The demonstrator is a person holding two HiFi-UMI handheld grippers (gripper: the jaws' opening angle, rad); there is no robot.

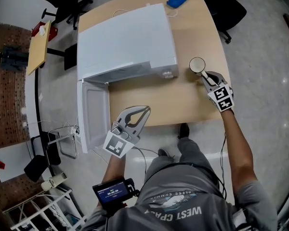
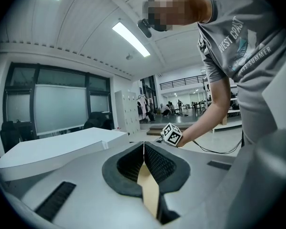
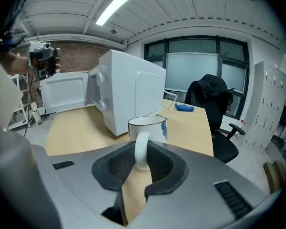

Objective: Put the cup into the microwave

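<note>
A white cup (image 1: 197, 65) with a dark rim stands on the wooden table (image 1: 154, 102), just right of the white microwave's (image 1: 125, 42) front corner. The microwave's door (image 1: 94, 114) hangs wide open past the table's left edge. My right gripper (image 1: 205, 75) reaches the cup from the near side. In the right gripper view the cup's handle (image 3: 141, 149) sits between the pads of that gripper (image 3: 141, 155), which press on both its sides. My left gripper (image 1: 146, 110) hovers at the table's near edge, in front of the microwave, shut with nothing in it (image 2: 143, 151).
A blue object (image 1: 177, 0) and a white cable lie on the table's far end beside the microwave. Black office chairs (image 1: 226, 8) stand beyond the table at the right. A wooden board (image 1: 38, 47) and wire racks are off to the left on the floor.
</note>
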